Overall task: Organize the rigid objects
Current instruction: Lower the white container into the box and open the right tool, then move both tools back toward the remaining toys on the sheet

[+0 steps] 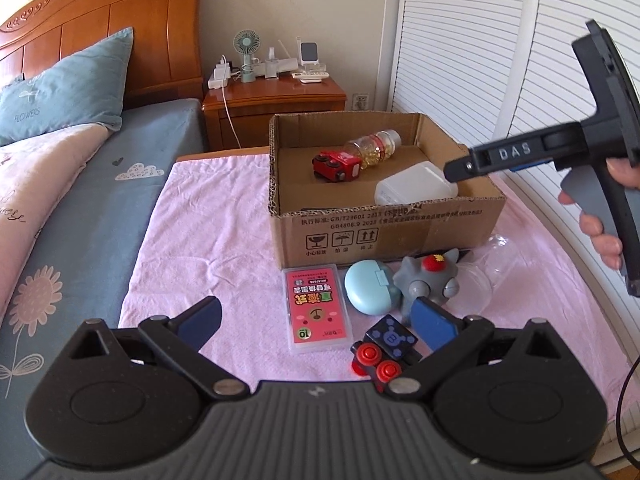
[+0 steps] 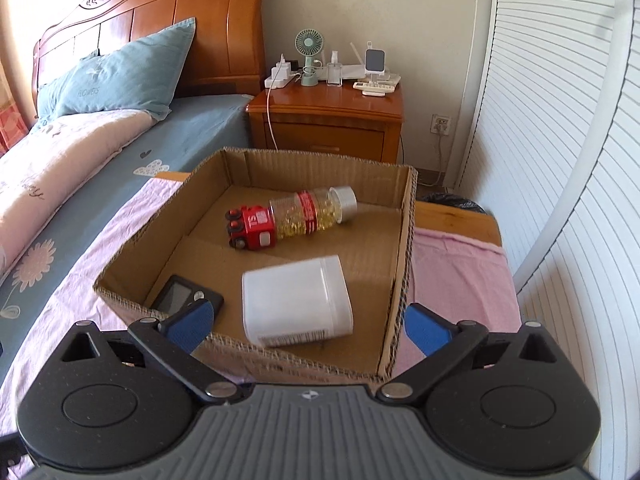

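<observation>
A: Where do we stand w/ the right gripper [image 2: 308,322]?

B: We've got it above the near edge of the cardboard box [image 2: 132,302], jaws spread as wide as they go, nothing between the pads. The white plastic container [image 2: 296,300] lies on its side on the box floor just past the fingertips, slightly blurred, not touching either blue pad.

A: What else do we see in the box?

B: A red toy truck [image 2: 252,228] tipped on its side, touching a clear pill bottle [image 2: 312,212] w/ yellow capsules & a silver cap, both toward the far wall. Near-left corner: a small black device w/ a screen [image 2: 180,296], partly behind our left finger.

A: And the left gripper [image 1: 316,320]?

B: Open too, empty, hovering over the pink cloth [image 1: 208,248] in front of the box. Between & just past its fingers we see a pink card case [image 1: 316,308], a light blue round case [image 1: 370,288], a grey spiky toy [image 1: 428,280] w/ a red dot on top, a dark blue robot toy w/ red wheels [image 1: 384,348], & a clear plastic cup [image 1: 488,272] on its side at the right.

A: Do we see the other tool from there?

B: Yes, at the right, a hand [image 1: 604,220] on its grip, nose over the box's right side.
</observation>
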{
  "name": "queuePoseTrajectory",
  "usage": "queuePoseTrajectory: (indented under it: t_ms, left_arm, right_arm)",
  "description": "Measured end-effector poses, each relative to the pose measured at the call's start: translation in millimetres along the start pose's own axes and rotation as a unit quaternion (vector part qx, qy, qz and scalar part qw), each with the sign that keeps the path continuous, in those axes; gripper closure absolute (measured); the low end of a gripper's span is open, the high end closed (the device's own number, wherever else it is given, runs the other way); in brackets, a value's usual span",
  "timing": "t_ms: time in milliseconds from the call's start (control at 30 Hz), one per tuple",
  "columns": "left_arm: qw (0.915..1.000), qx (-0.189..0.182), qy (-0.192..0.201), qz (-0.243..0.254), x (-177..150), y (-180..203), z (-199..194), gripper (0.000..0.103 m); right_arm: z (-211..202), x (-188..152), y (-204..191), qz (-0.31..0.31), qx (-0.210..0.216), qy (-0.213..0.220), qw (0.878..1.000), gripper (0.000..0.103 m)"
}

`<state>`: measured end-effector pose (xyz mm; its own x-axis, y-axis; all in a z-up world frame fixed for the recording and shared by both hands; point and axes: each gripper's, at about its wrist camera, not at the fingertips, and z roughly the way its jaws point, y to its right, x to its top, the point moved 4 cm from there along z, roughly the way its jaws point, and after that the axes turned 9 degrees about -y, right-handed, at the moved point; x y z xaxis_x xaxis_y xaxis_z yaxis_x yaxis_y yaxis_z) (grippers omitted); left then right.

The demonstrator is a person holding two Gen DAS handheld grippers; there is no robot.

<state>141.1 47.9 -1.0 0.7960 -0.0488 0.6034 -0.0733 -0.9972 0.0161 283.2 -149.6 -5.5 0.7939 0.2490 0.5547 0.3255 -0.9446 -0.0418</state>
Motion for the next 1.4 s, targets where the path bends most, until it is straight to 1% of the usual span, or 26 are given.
queuePoseTrajectory:
  t_ms: [100,167,333,533,600,733,867,1033,1233,1300,1400]
  left_arm:
    - [0.9999,0.008,-0.003,0.010,-2,0,-1,0.002]
    - [0.9997,0.004,-0.007,0.022,-6,1,-2,0.002]
    - [0.9986,-0.013,-0.004,0.052,-19,5,-2,0.001]
    - [0.9976,-0.038,-0.023,0.054,-28,20,24,0.001]
    - [0.9964,-0.050,-0.025,0.064,-30,27,35,0.001]
    - [0.9944,-0.056,-0.035,0.082,-31,40,50,0.001]
    - [0.9943,-0.043,-0.041,0.088,-24,49,70,0.001]
    - [0.9962,-0.013,-0.048,0.071,-18,49,92,0.001]
    - [0.9961,0.005,-0.063,0.060,-37,32,88,0.001]
    - [0.9965,0.011,-0.066,0.050,-45,23,83,0.000]
    - [0.9971,0.015,-0.066,0.034,-53,11,78,0.000]
  right_arm:
    - [0,-14,6,0.007,0.004,-0.007,1.000,0.000]
    - [-1,-24,10,0.013,0.007,-0.013,1.000,0.000]
    - [-7,-43,13,0.017,0.002,-0.009,1.000,0.000]
    - [-12,-66,12,0.020,0.002,0.003,1.000,0.000]
    - [-12,-73,14,0.026,-0.005,0.003,1.000,0.000]
    - [-15,-91,20,0.044,-0.022,0.004,0.999,0.000]
    - [-18,-105,26,0.066,-0.029,0.007,0.997,0.000]
    - [-19,-110,27,0.077,-0.026,0.009,0.997,0.000]
    - [-17,-109,25,0.062,-0.028,0.004,0.998,0.000]
    - [-15,-110,23,0.051,-0.020,0.002,0.998,0.000]
    - [-11,-113,18,0.026,0.005,-0.001,1.000,0.000]
